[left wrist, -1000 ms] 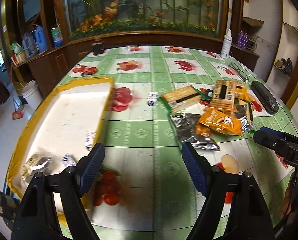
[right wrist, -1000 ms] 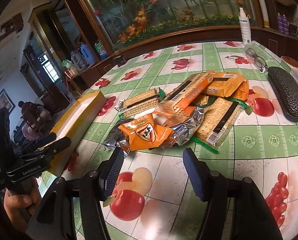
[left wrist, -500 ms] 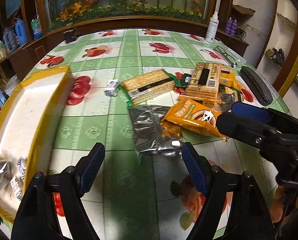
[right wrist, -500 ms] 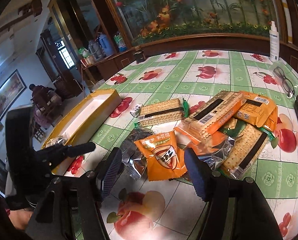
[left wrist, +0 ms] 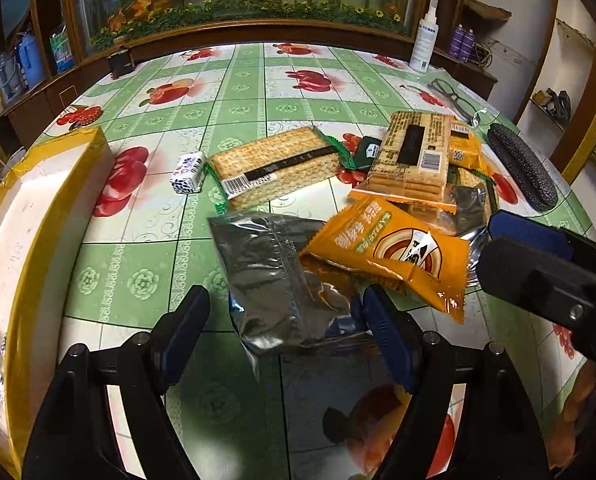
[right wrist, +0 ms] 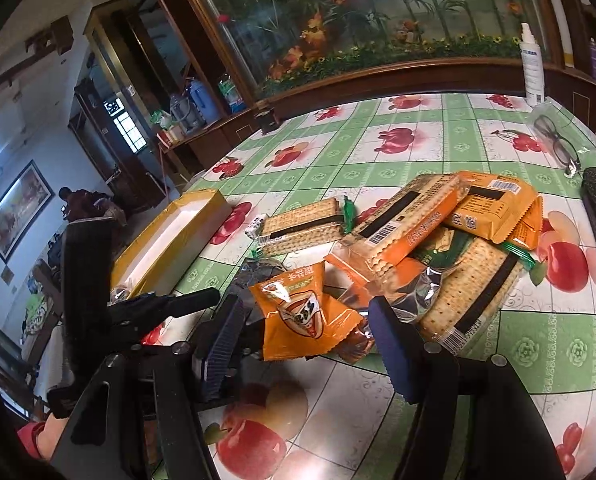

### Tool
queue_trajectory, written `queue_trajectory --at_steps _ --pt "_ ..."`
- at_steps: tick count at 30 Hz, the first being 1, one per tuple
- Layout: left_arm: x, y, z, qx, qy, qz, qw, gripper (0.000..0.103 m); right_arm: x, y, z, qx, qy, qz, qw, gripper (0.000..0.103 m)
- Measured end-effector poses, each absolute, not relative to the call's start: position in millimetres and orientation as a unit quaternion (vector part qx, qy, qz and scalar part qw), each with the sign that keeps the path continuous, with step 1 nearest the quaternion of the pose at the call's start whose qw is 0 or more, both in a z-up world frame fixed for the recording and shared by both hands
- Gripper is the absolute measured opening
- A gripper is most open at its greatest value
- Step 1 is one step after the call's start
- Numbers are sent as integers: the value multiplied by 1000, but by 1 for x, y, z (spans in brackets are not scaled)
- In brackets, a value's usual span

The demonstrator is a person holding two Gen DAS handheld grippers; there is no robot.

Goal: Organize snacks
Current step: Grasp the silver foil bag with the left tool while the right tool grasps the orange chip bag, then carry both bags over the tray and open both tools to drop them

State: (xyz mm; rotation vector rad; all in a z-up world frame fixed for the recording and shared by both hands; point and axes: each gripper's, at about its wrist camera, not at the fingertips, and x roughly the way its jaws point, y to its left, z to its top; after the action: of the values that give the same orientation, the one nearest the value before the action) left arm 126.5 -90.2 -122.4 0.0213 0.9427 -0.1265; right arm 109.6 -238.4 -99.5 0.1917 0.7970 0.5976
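Both tools spread over the snack pile, nothing pinched.

Left tool spread wide, with the silver foil packet lying on the bench between its pads, not pressed. Right tool also spread, with the orange snack bag between its fingers, not clamped as far as can be seen. Just beyond the left tool, same orange bag resting partly on the foil packet. Farther ahead, cracker pack with green ends, and a small blue-white candy beside it on the left. Ahead and right, orange cracker pack on top of the heap. Left of the left tool, yellow tray, with small wrapped items in its near end. Far right, dark glasses case.
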Motion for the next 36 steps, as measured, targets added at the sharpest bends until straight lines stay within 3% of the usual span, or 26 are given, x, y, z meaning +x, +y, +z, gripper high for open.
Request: queue_trajectory --at_steps 10,24,31,32,33,34,36 --pt "121 -43 -127 -7 463 -34 885 78 121 -205 -103 44 383 328 863 67" --pt "136 -36 -129 15 481 -34 876 78 145 -164 -133 -34 423 313 850 66" --pt "140 -35 -129 24 473 -40 880 79 143 -153 -139 -84 433 305 844 51" --pt "138 -35 -129 25 470 -41 882 77 140 -151 -140 -94 427 302 847 50" --pt "136 -35 -128 22 466 -45 883 66 138 -151 -140 -95 427 300 848 47" --pt "135 -35 -127 21 463 -46 885 63 137 -153 -140 -89 426 300 849 44" --pt "132 -33 -126 12 462 -52 885 61 138 -162 -139 -51 431 309 846 40"
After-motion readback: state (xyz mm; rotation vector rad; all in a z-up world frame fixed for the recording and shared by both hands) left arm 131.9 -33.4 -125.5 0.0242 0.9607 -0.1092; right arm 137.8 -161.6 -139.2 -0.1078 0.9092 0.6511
